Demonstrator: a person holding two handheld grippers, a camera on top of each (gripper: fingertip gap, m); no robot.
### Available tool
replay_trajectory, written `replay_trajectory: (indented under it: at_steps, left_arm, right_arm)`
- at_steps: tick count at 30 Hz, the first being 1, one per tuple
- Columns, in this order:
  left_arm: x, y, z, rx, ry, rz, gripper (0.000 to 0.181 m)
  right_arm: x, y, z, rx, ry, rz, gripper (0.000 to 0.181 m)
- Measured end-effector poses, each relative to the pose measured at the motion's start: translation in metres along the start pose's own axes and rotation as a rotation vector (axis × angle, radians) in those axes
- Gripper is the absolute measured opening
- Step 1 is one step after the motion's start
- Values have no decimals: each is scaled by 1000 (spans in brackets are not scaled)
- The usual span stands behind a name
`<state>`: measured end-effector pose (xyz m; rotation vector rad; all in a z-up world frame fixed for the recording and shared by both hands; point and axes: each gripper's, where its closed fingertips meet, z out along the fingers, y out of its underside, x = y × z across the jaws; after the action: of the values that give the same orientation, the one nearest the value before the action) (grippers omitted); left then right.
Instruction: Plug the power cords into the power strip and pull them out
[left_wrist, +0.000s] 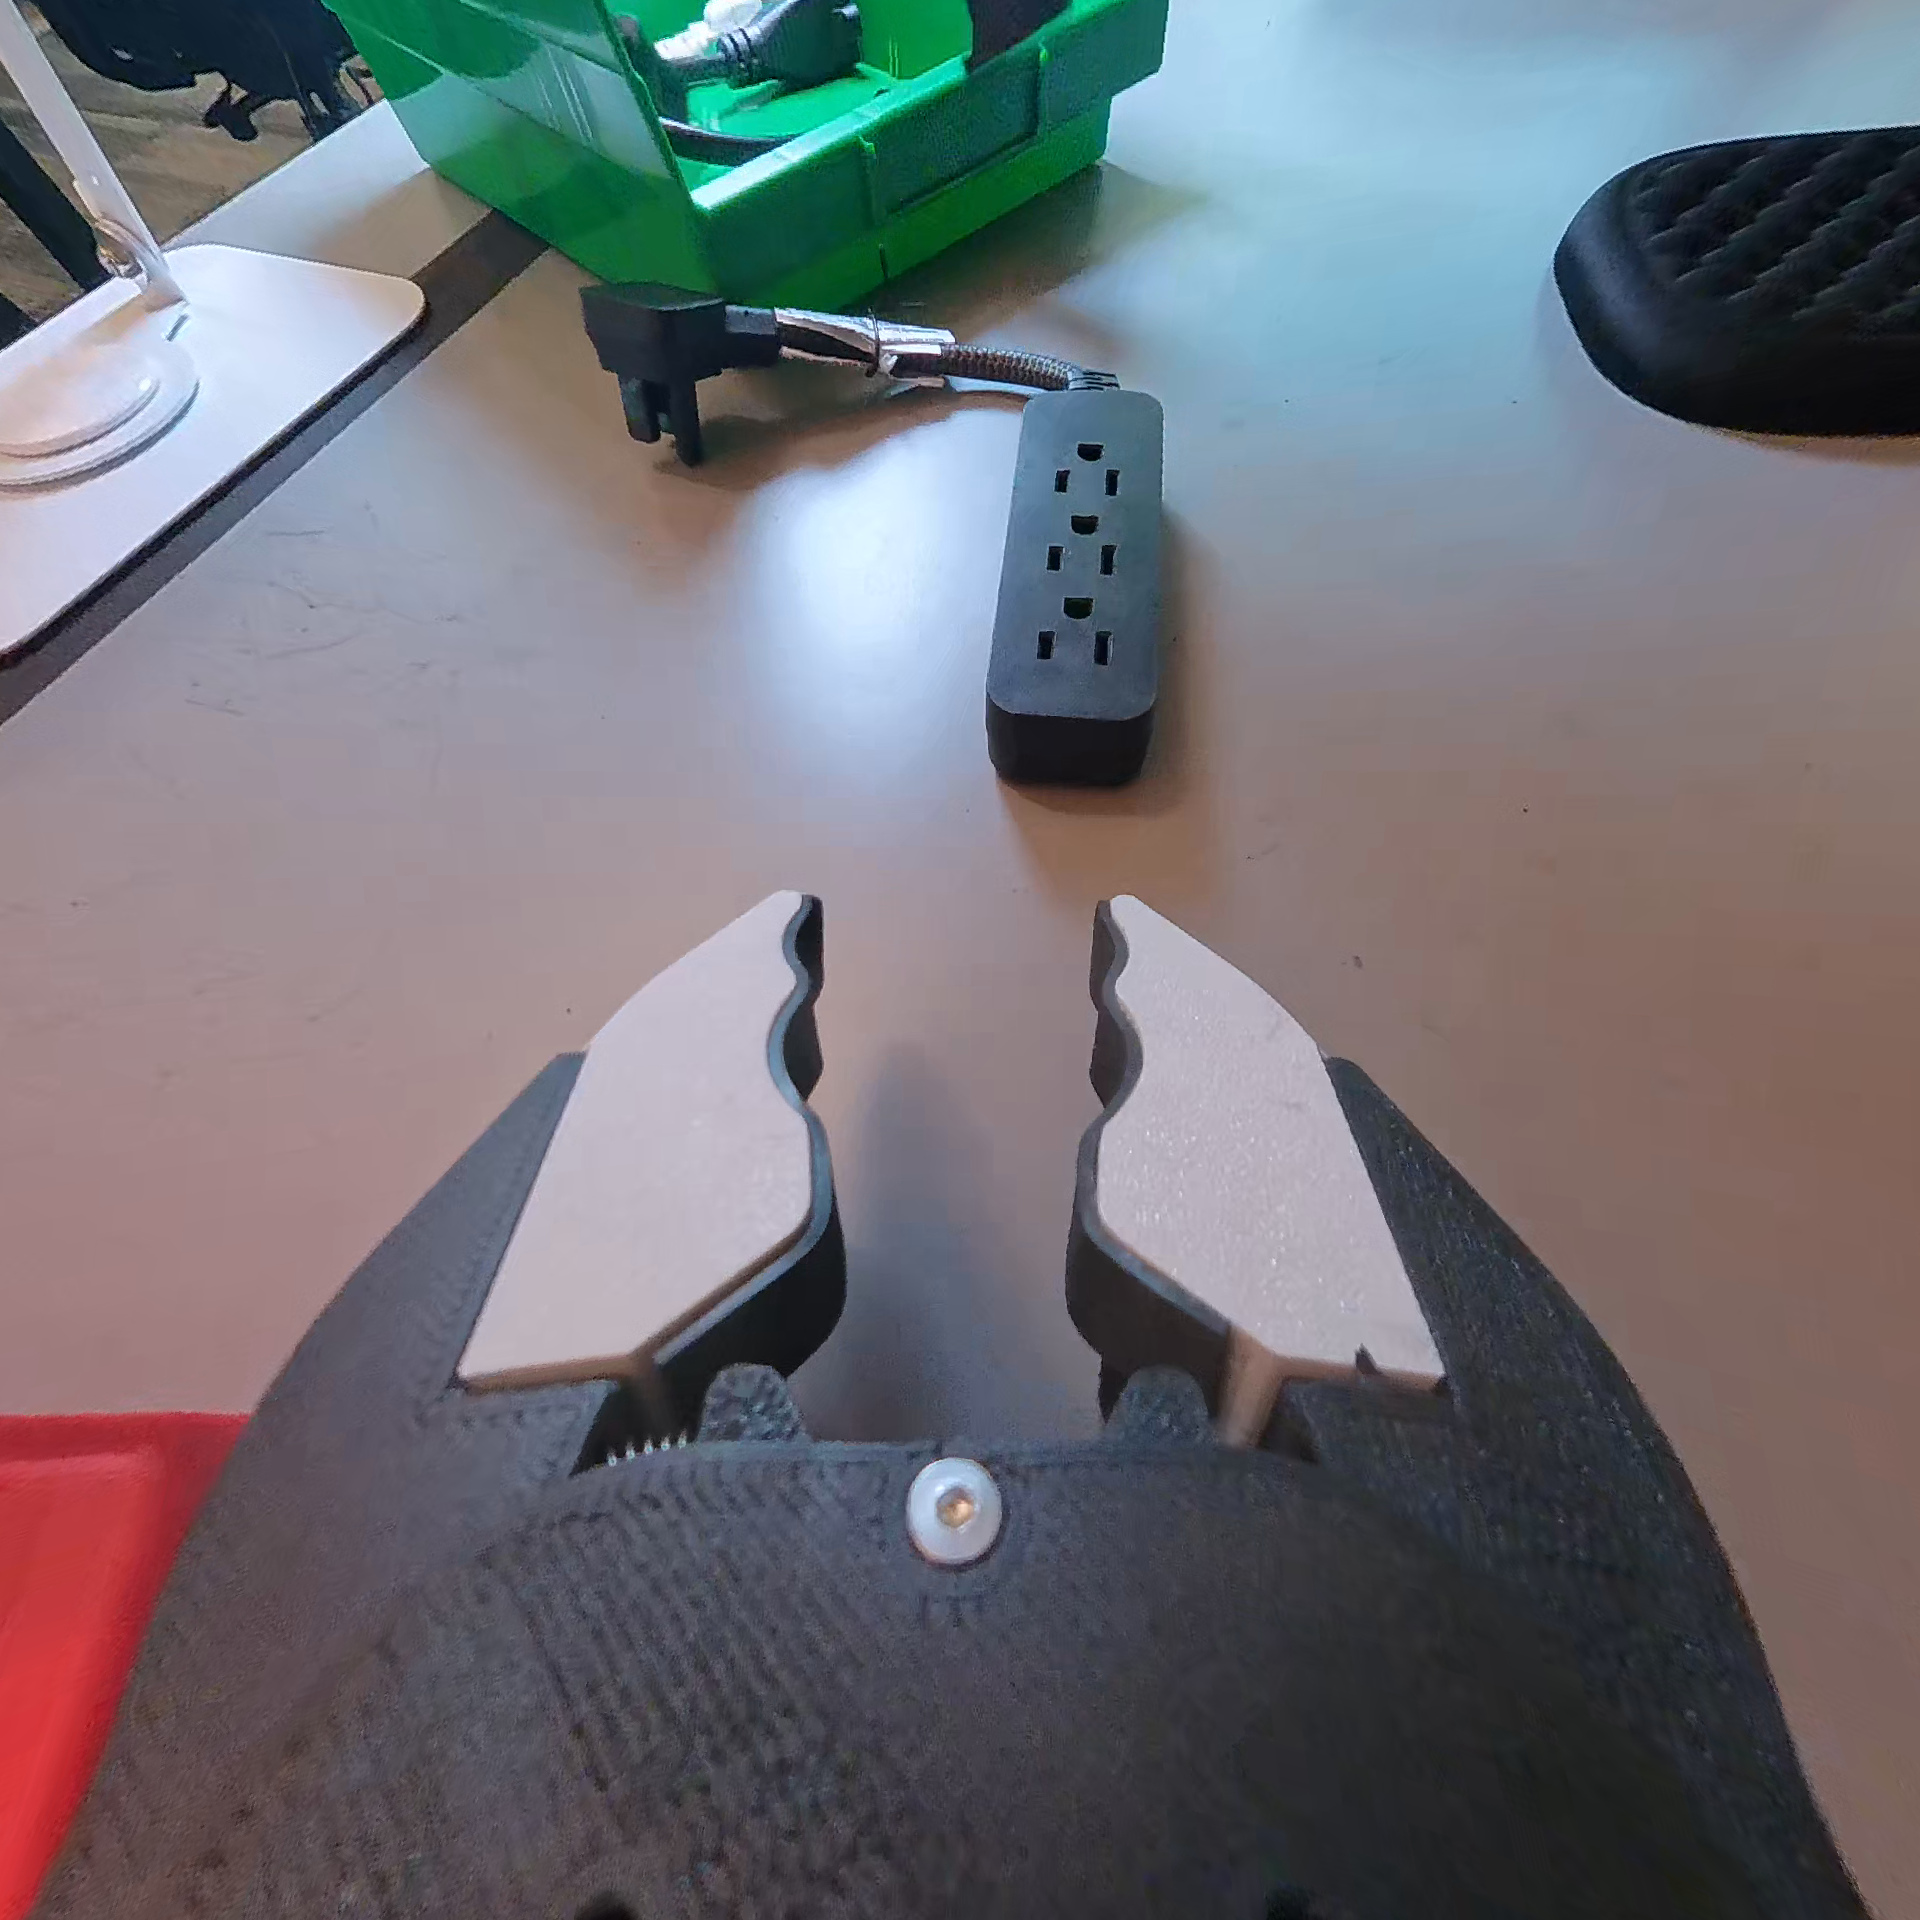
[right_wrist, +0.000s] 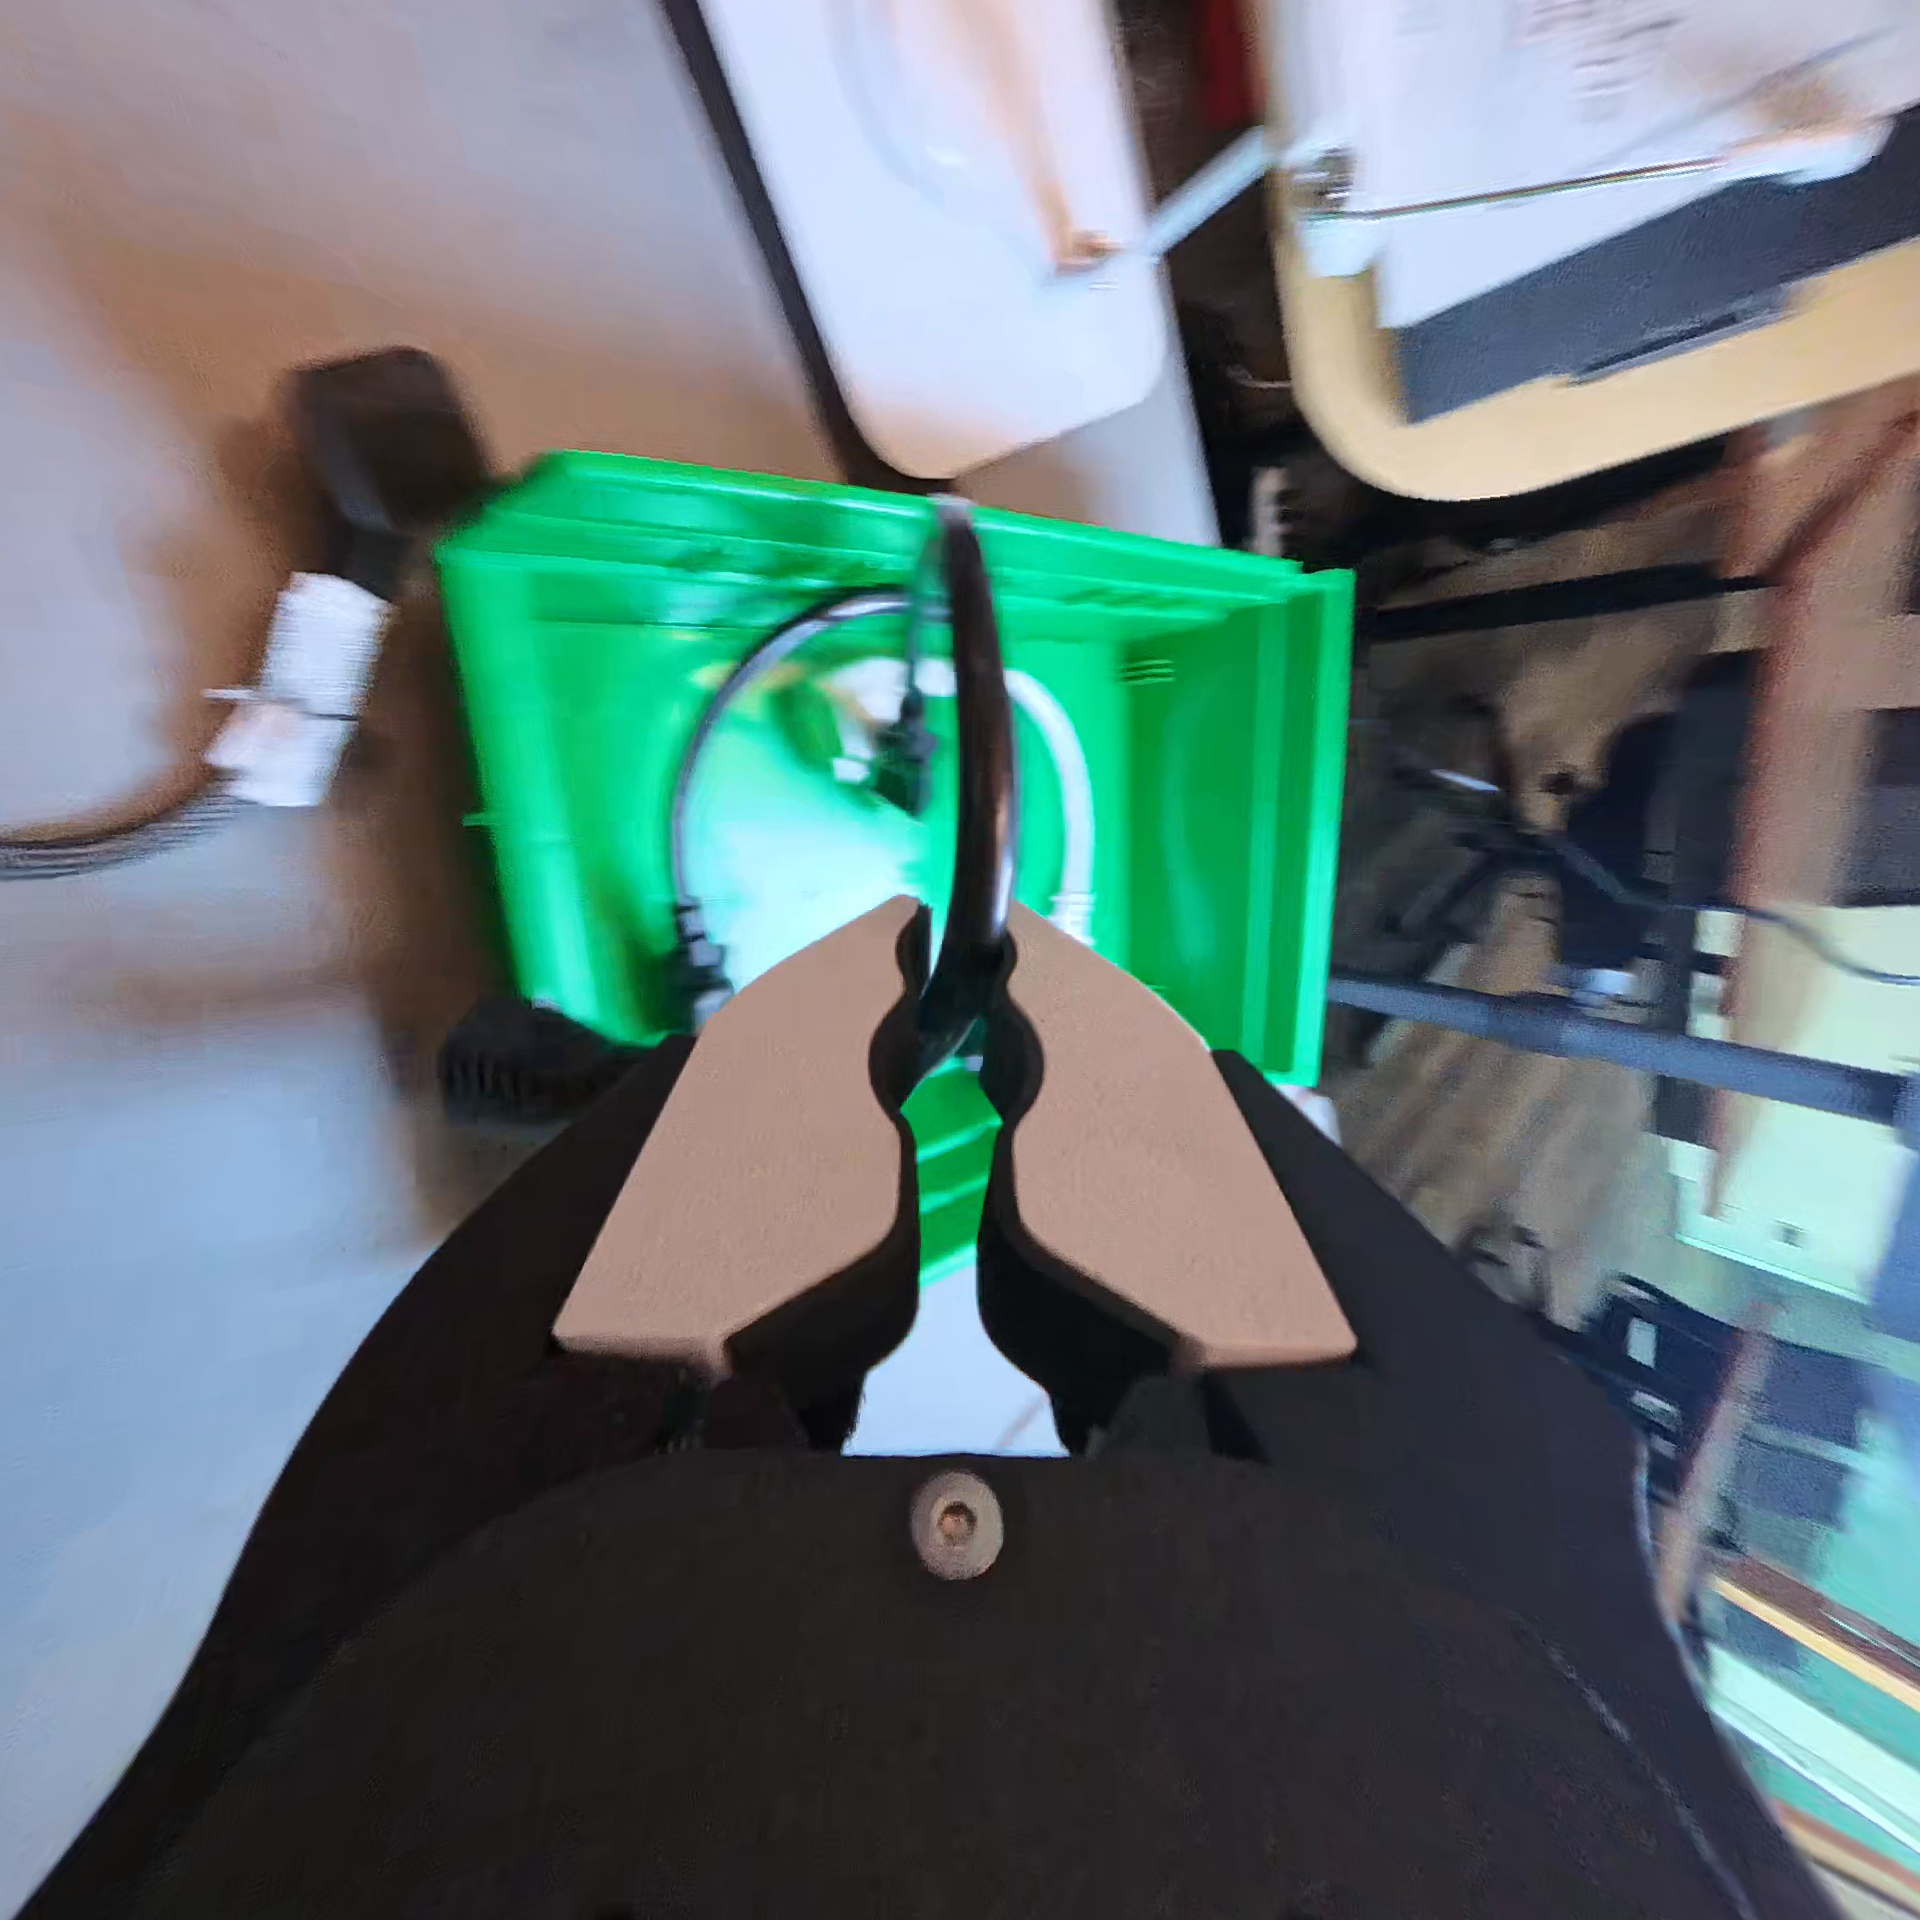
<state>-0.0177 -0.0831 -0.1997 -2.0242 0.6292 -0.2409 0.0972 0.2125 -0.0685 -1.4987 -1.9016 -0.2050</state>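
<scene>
A black power strip (left_wrist: 1081, 582) with three empty outlets lies on the grey table, its braided cord and black plug (left_wrist: 665, 358) lying toward the green bin (left_wrist: 831, 197). My left gripper (left_wrist: 956, 935) is open and empty, low over the table just short of the strip's near end. My right gripper (right_wrist: 961, 925) is shut on a black power cord (right_wrist: 977, 727) and holds it above the green bin (right_wrist: 561, 727); the view is blurred. A white cord (right_wrist: 1075, 790) and another black cord (right_wrist: 717, 727) lie inside the bin.
A white monitor base (left_wrist: 197, 416) sits at the left on an adjoining table. A black padded rest (left_wrist: 1766, 270) lies at the right. Something red (left_wrist: 73, 1621) is at the lower left. The strip's plug (right_wrist: 384, 447) shows blurred left of the bin. To reach the white monitor base (left_wrist: 197, 416) in a straight line is about 30 cm for my right fingers, about 35 cm for my left.
</scene>
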Motion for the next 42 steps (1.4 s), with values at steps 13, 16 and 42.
replay_trajectory:
  at_steps: [13, 16, 42]
  left_arm:
    - [-1, 1, -5, 5, -22, 5, 49]
    - [1, 2, -2, 0, -6, 6, 49]
    - [19, -3, 13, -43, 27, 33, 56]
  right_arm:
    - [14, -2, 46, 116, 26, 117, 52]
    - [-1, -17, 10, 205, 17, 113, 56]
    - [-265, -49, 8, 295, -651, -297, 43]
